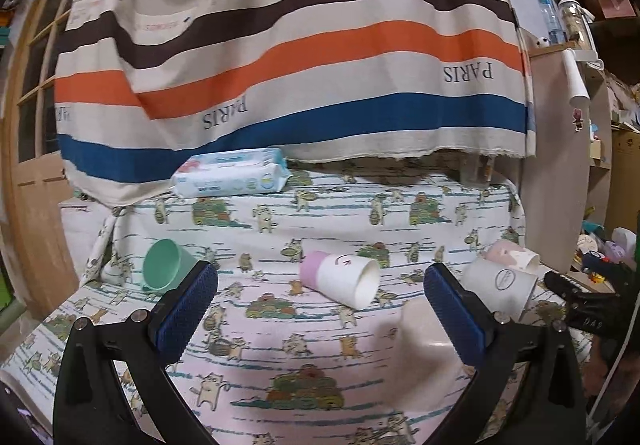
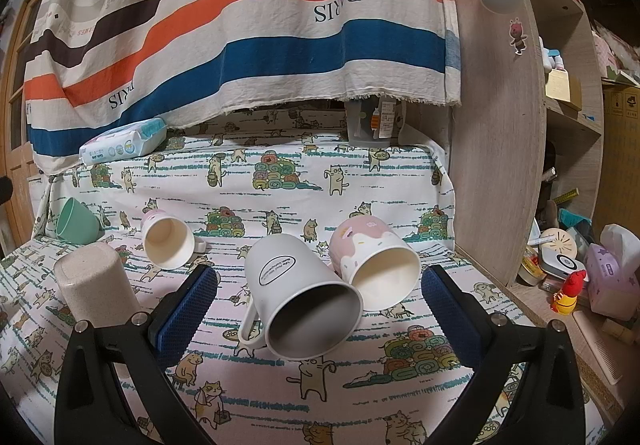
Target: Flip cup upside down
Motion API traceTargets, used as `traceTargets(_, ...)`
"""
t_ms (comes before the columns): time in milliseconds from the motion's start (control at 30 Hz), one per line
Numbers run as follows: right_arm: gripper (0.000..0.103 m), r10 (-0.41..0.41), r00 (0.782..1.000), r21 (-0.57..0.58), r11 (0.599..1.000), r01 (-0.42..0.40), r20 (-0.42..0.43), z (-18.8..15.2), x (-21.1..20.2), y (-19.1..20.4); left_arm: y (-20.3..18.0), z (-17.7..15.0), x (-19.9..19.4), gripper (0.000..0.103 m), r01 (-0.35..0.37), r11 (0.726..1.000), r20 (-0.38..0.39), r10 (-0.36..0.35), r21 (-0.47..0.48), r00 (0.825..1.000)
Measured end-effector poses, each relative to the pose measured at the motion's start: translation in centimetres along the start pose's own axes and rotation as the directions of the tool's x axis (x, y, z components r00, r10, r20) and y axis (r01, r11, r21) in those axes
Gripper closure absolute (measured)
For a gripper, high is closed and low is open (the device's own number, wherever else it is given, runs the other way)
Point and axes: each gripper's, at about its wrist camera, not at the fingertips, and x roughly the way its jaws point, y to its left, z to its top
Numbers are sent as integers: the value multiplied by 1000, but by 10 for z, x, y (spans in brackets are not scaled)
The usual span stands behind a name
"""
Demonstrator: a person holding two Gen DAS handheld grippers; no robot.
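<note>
Several cups lie on the cat-print cloth (image 2: 280, 173). A white mug with a handle (image 2: 304, 301) lies on its side, mouth toward me, between my right gripper's (image 2: 319, 305) open blue pads. A pink-and-white cup (image 2: 376, 265) lies against it. A small pink-white cup (image 2: 168, 241) and a green cup (image 2: 76, 223) lie on their sides to the left. A beige cup (image 2: 94, 285) stands upside down. My left gripper (image 1: 320, 305) is open and empty above the cloth, with the small pink-white cup (image 1: 340, 279) beyond it, the green cup (image 1: 166, 265) left and the beige cup (image 1: 424, 337) blurred by its right pad.
A pack of wet wipes (image 1: 232, 173) lies at the back of the table under a hanging striped cloth (image 1: 280, 45). A wooden shelf side (image 2: 492, 125) stands right of the table, with clutter (image 2: 580, 265) beyond it. A door (image 1: 28, 165) is at left.
</note>
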Motion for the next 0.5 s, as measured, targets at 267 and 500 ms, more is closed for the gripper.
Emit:
traceTargets(267,0,4,1000,-1,1000,-4,-2,-1,1,0,13,-15,-3,0,-32,999,39,32,-13,999)
traceTargets(500,0,4,1000,-1,1000,-4,-2,-1,1,0,15,-23,-12,0,-39,999,104,41,-25,994)
